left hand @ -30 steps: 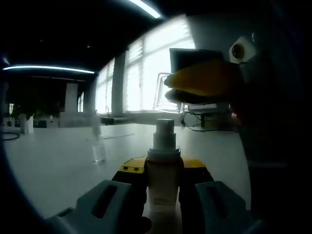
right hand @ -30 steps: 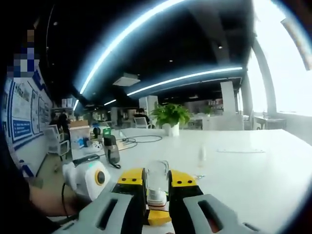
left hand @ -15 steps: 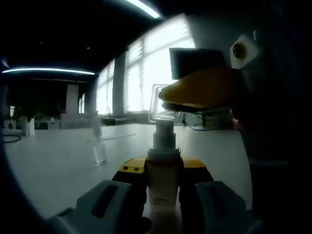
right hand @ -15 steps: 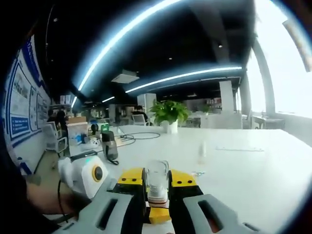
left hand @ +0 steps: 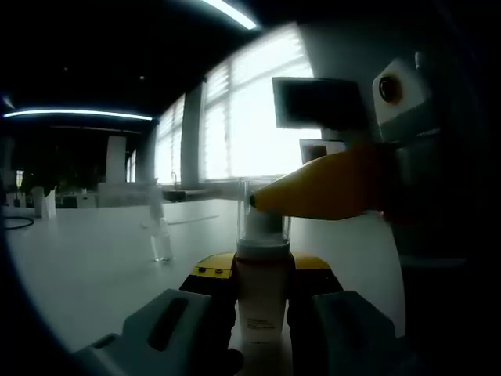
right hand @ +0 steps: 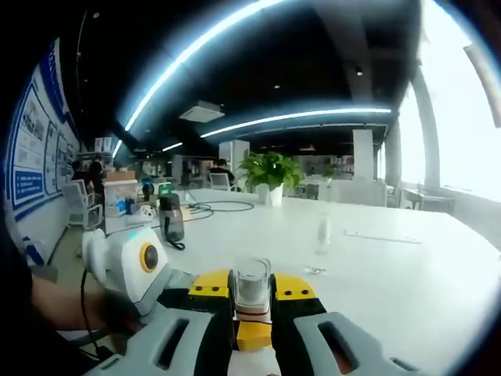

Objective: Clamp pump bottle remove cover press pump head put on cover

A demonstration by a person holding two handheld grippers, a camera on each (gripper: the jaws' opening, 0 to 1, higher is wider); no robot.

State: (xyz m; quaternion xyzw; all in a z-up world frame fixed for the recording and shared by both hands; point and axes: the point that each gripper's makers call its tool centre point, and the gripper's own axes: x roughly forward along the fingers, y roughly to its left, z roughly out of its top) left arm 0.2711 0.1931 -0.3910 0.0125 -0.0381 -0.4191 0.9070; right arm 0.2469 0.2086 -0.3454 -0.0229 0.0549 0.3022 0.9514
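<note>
My left gripper (left hand: pixel 262 301) is clamped tight on the white cylindrical pump bottle with an orange band at its shoulder (left hand: pixel 262 301), which stands upright between the yellow-tipped jaws above the white table (left hand: pixel 94 266). My right gripper (right hand: pixel 252 301) is pinched shut on the clear plastic cover (right hand: pixel 252 283), the cap held upright between its yellow jaw tips. In the left gripper view I see that right gripper come in from the right, its yellow jaw lying nearly level across the bottle's top, with the transparent cover (left hand: pixel 262 207) now sitting over the pump head. Half a second ago the cover hung above the nozzle with the white pump head bare beneath it; a second ago it was higher and further right. The jaw has come down and levelled out since then. The bottle itself has not shifted in my left grip. Further out on the table stands a small clear bottle (left hand: pixel 160 241), also visible from the right gripper view (right hand: pixel 322 233), with a green potted plant (right hand: pixel 270 174) well beyond it.
</note>
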